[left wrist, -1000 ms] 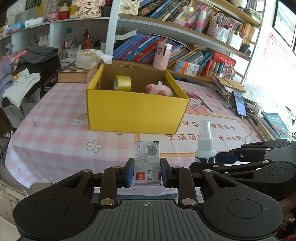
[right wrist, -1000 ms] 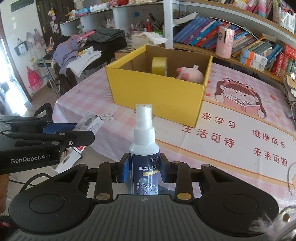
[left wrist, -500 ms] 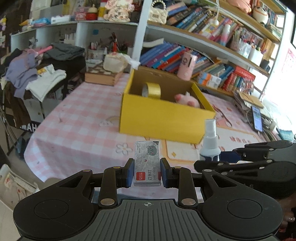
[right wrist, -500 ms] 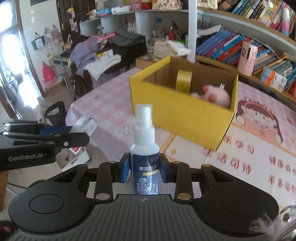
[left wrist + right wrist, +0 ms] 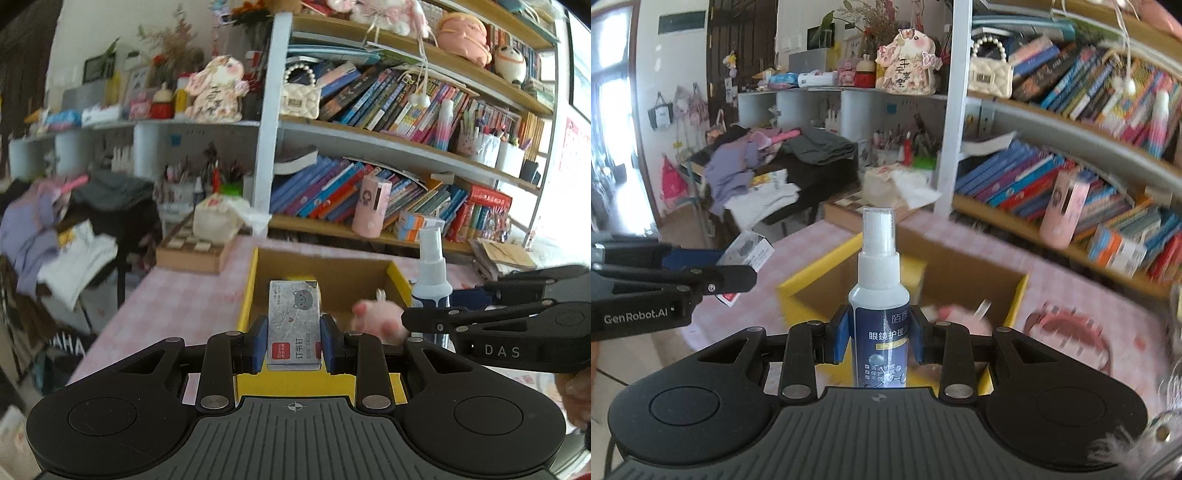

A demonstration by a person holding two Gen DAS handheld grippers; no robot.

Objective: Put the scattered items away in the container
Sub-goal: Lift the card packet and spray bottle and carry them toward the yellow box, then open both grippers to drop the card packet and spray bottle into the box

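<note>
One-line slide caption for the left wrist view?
Left gripper holds a staples box above the yellow box; right gripper alongside carries a spray bottle.

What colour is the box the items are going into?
Yellow outside, plain brown cardboard inside; the box shows best in the left wrist view.

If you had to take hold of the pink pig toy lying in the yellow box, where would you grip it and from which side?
Grip the pink pig toy across its round body, coming straight down from above: the yellow box is open only at the top and its walls block the sides. The view is blurred, so finer features are unclear.
</note>
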